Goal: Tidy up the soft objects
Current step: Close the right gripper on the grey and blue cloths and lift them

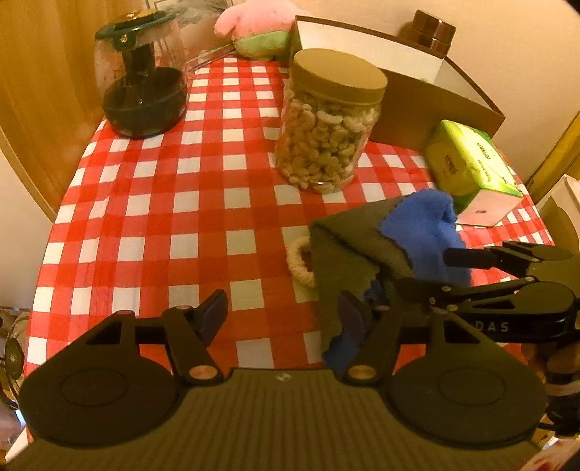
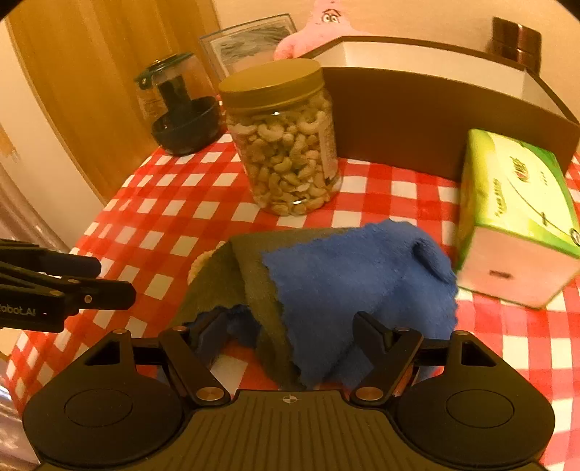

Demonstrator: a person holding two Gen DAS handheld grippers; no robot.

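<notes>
Right gripper jaws spread, straddling the near edge of the blue cloth, nothing clamped; left gripper likewise spread over bare checked tablecloth; one grey cloth under the blue; one cashew jar, one tissue box, one cardboard box, one pink plush behind.

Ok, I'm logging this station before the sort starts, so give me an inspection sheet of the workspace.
Surface: red-and-white checked tablecloth.
Job's things: blue cloth over grey cloth; cream ring partly beneath; pink plush toy at the back.
Clutter: cashew jar, glass pot, tissue box, open cardboard box.
Grippers: left gripper open beside the cloths; right gripper open astride them.
Cables: nothing seen.
Surroundings: wooden panel, framed picture.
</notes>
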